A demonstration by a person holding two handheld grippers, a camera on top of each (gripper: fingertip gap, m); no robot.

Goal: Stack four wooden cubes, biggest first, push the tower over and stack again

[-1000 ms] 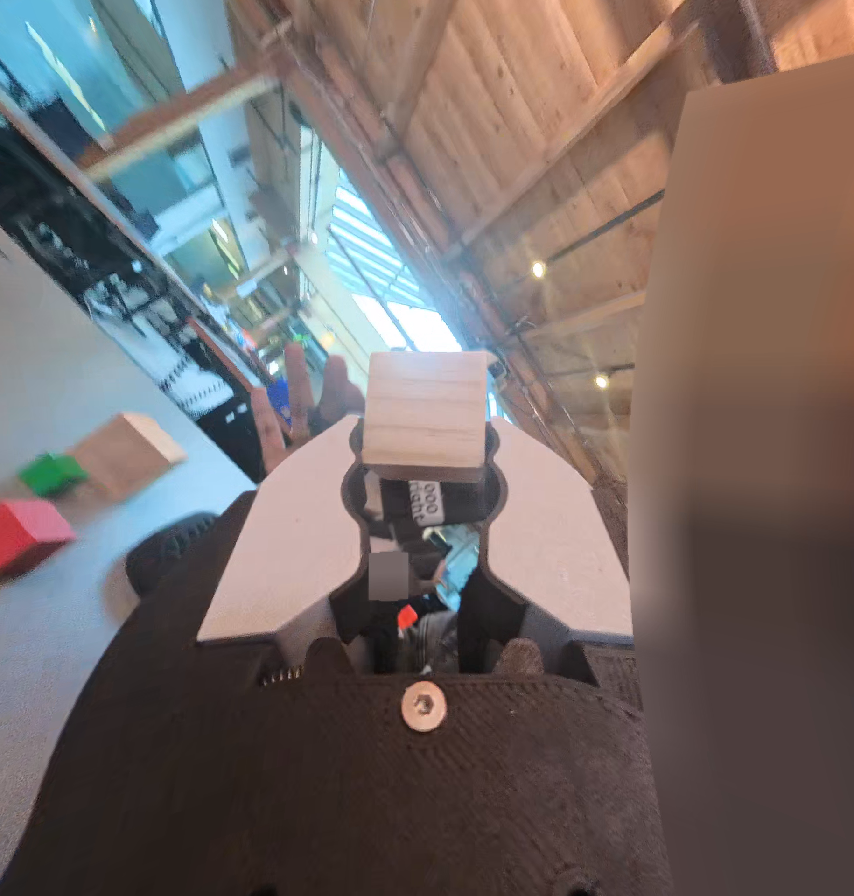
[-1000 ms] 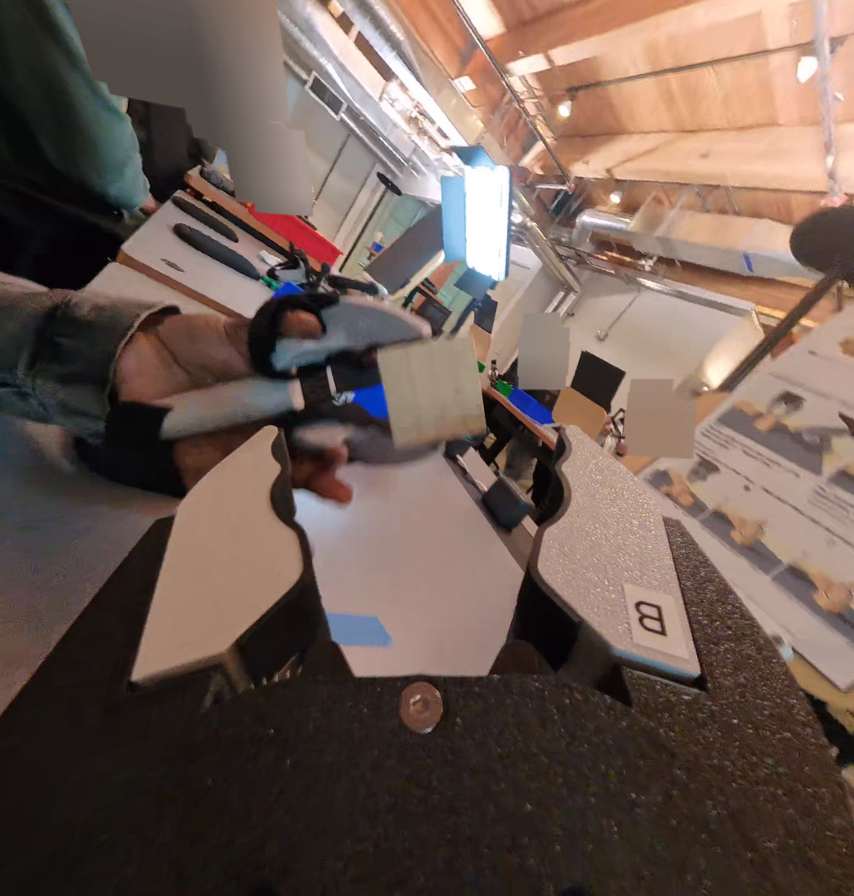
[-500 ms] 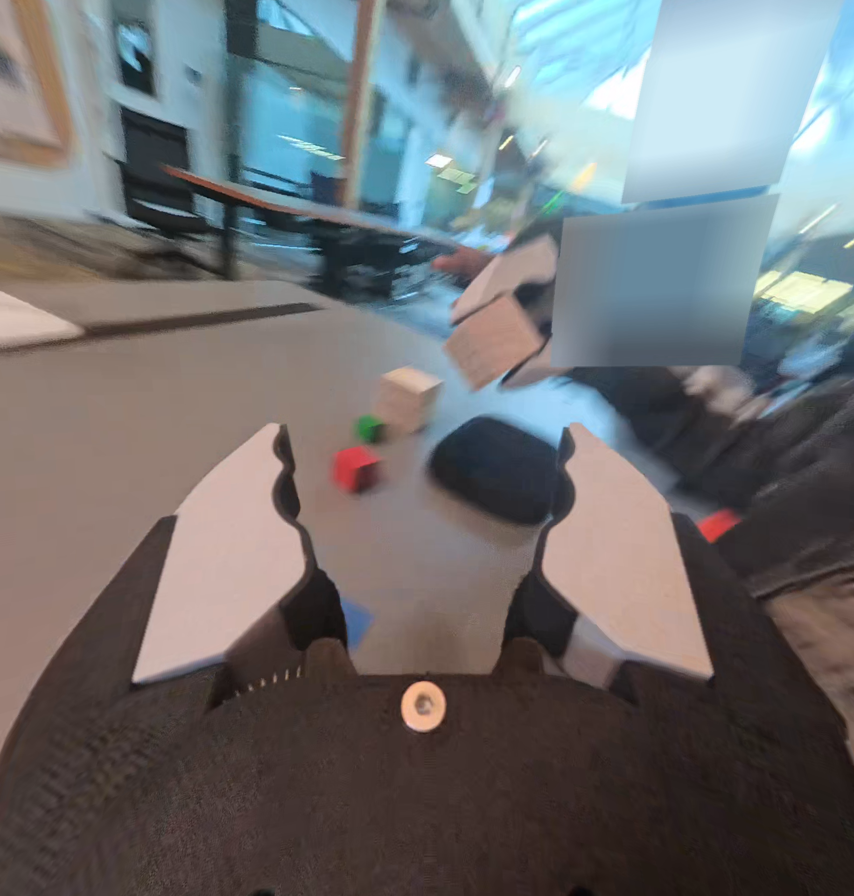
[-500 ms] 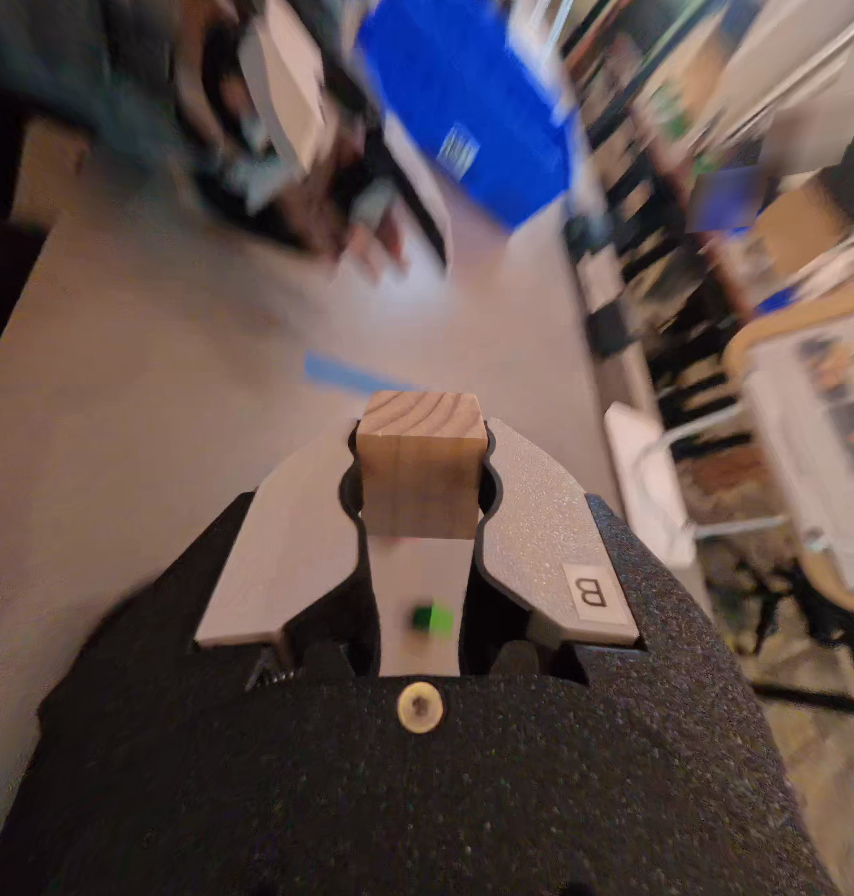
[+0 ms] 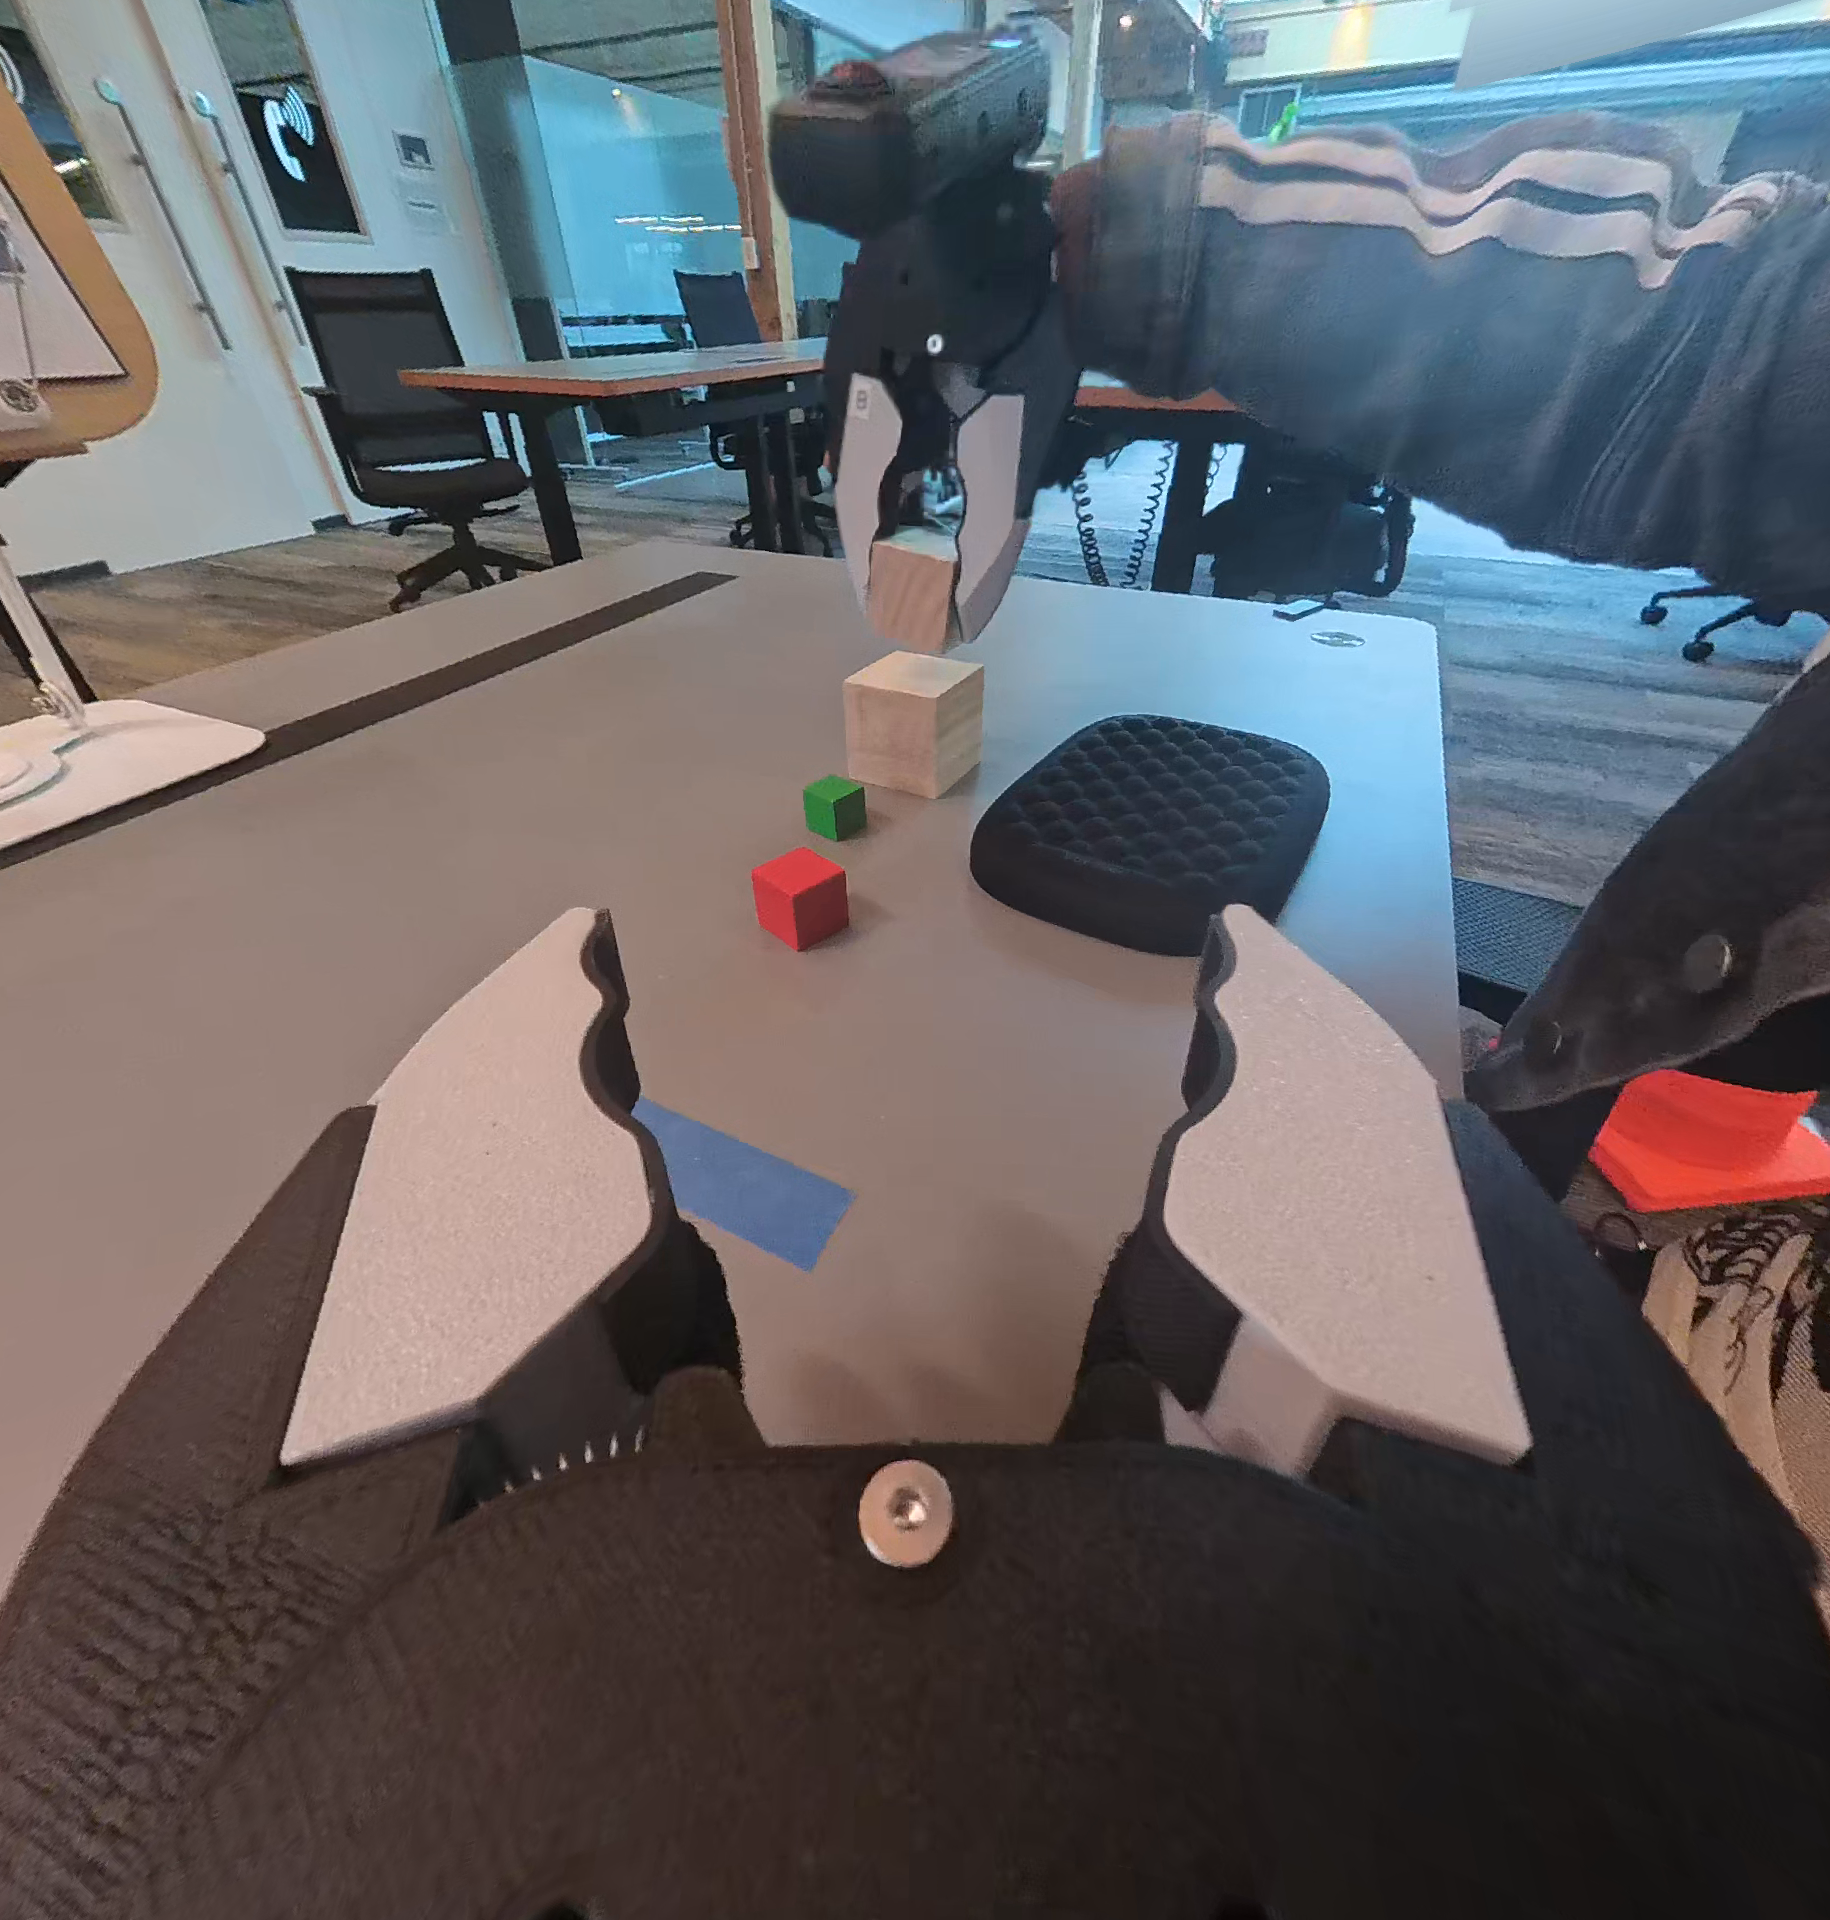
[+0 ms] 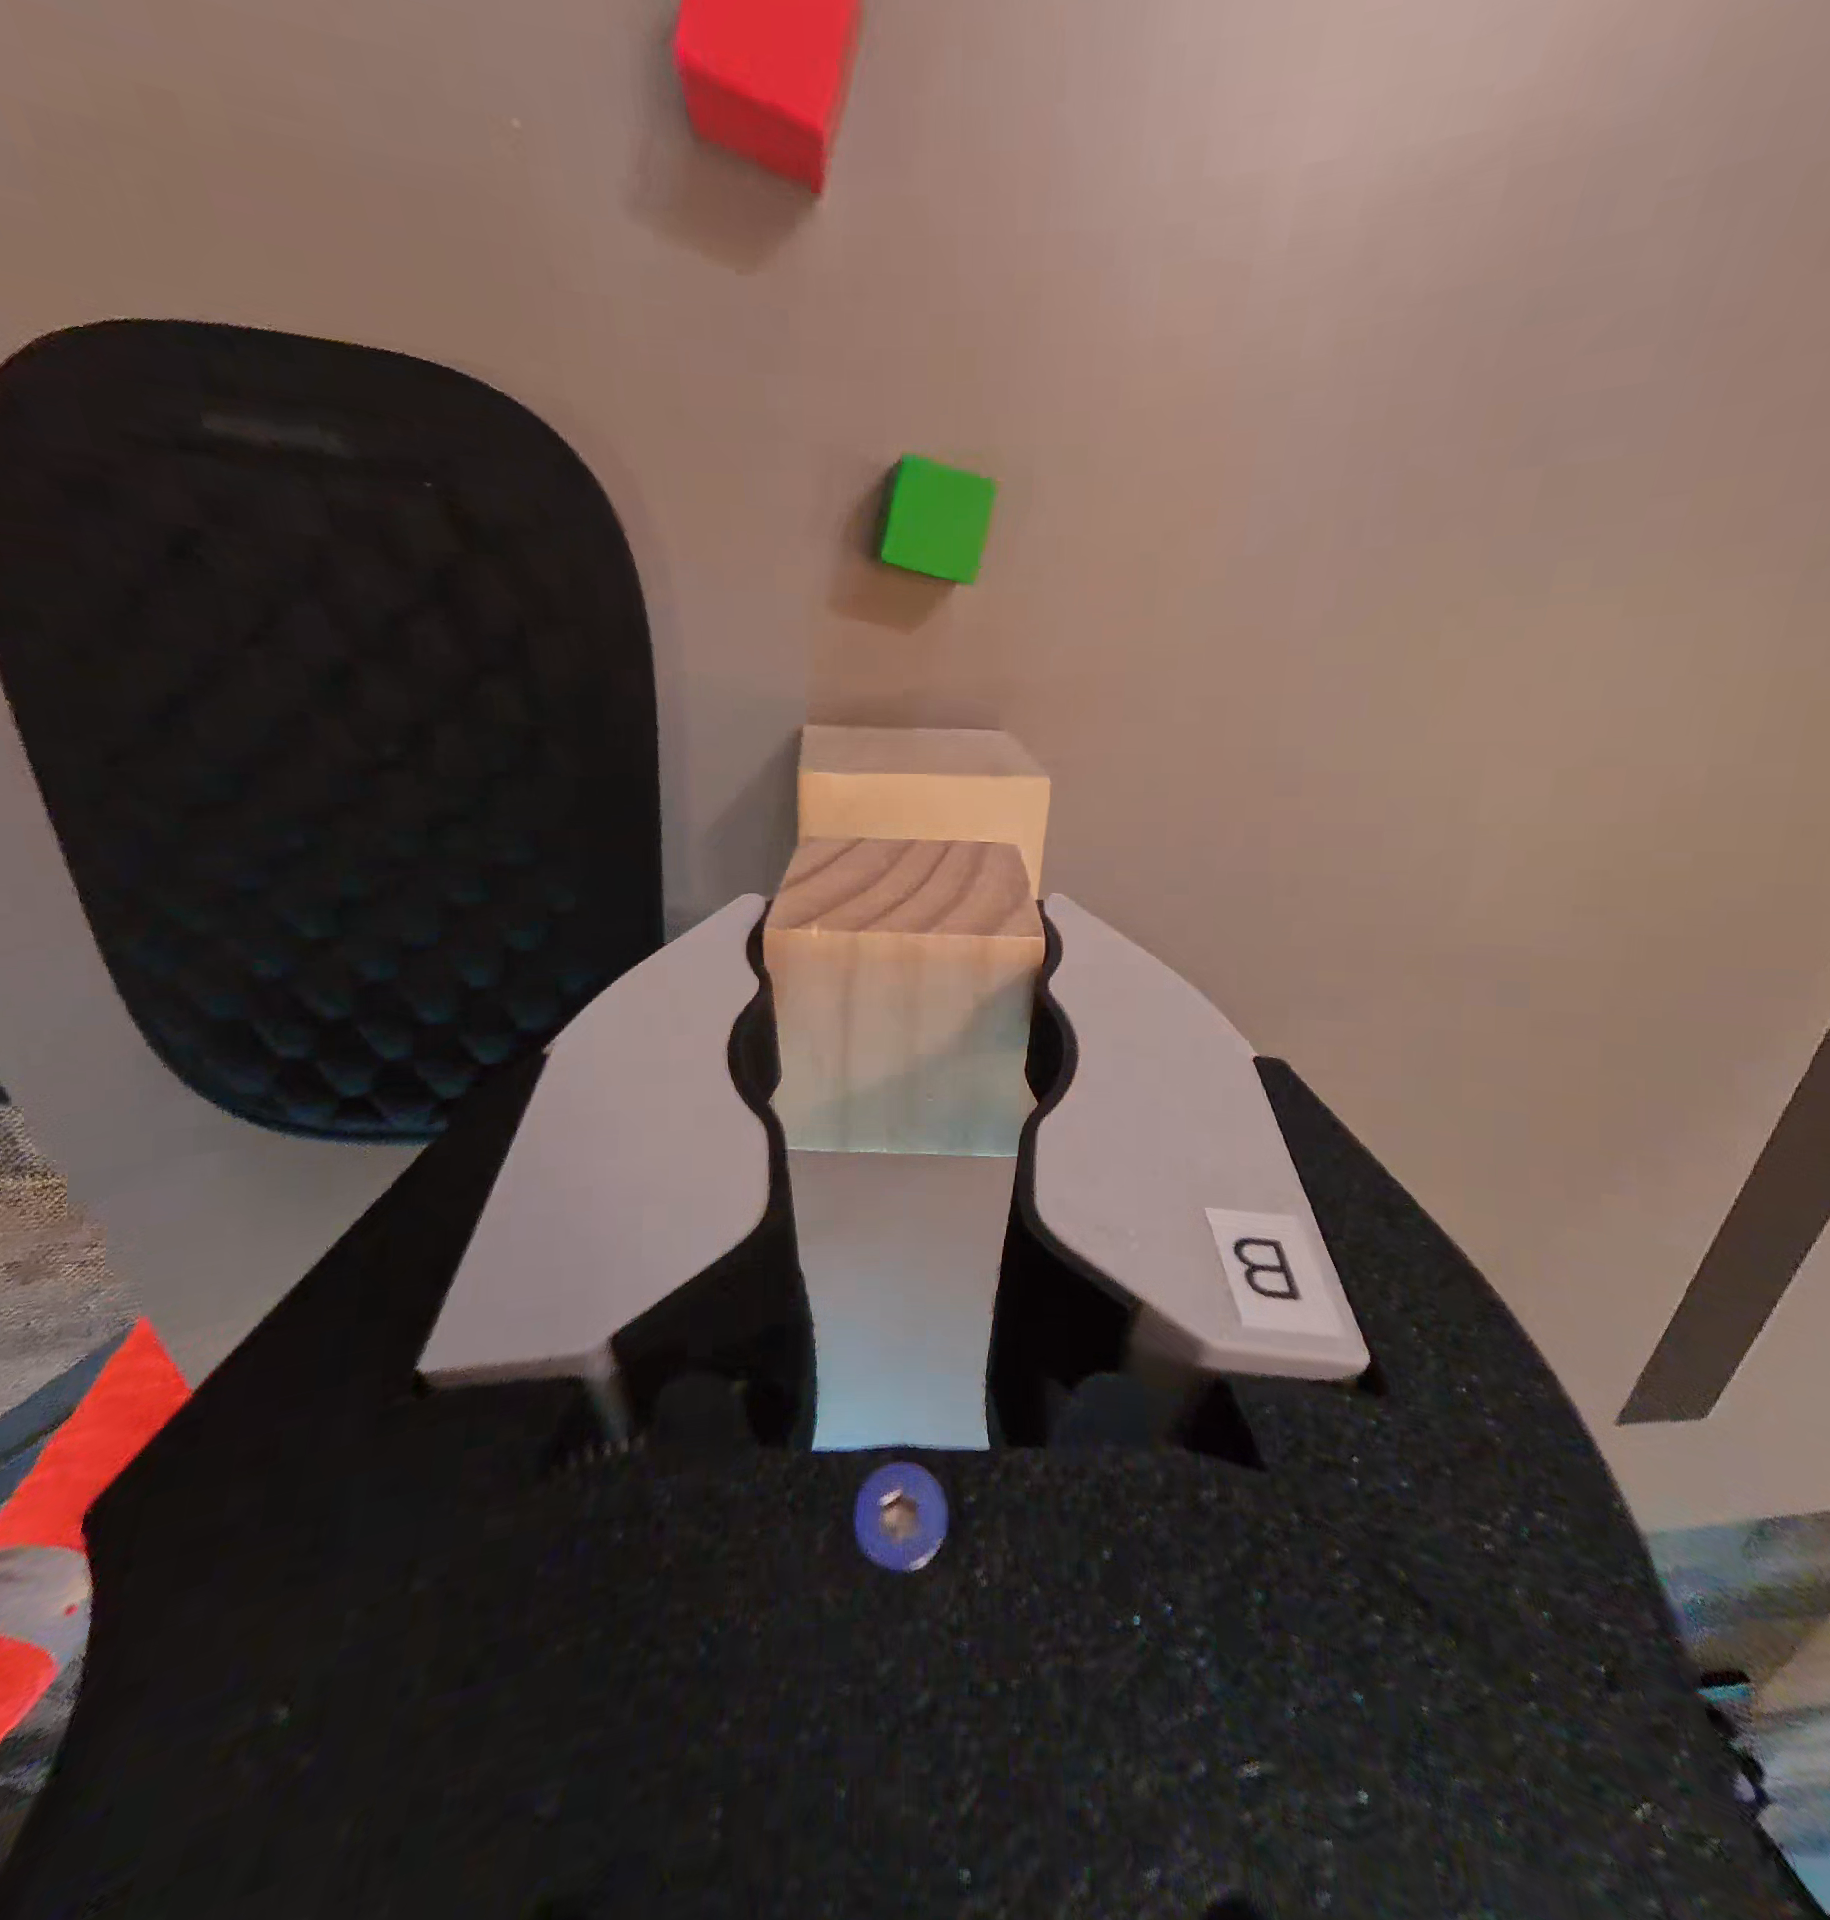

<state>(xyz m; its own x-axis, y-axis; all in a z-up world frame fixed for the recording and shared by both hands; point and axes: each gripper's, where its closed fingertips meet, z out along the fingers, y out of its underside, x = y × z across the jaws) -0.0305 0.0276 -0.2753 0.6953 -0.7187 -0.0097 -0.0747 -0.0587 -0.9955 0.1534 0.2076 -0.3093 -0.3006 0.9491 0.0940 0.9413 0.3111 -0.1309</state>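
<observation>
My right gripper (image 6: 903, 914) is shut on a plain wooden cube (image 6: 900, 1029) and holds it just above the bigger plain wooden cube (image 6: 921, 795) that stands on the grey table (image 6: 1410, 520). The left wrist view shows the same: the right gripper (image 5: 926, 582) points down with the held cube (image 5: 911, 595) over the big cube (image 5: 913, 722). A small green cube (image 5: 834, 806) and a red cube (image 5: 799, 896) lie on the table in front of the big cube. My left gripper (image 5: 906, 935) is open and empty, low over the table, short of the red cube.
A black dimpled pad (image 5: 1150, 831) lies to the right of the cubes. A strip of blue tape (image 5: 745, 1195) is stuck on the table near my left fingers. A white stand base (image 5: 90, 758) sits at the far left. A person's sleeve (image 5: 1513, 343) reaches in from the right.
The wooden cube passed from my left gripper to my right one. The left opened and swung down toward the table. The right closed on the cube and carried it over the big cube.
</observation>
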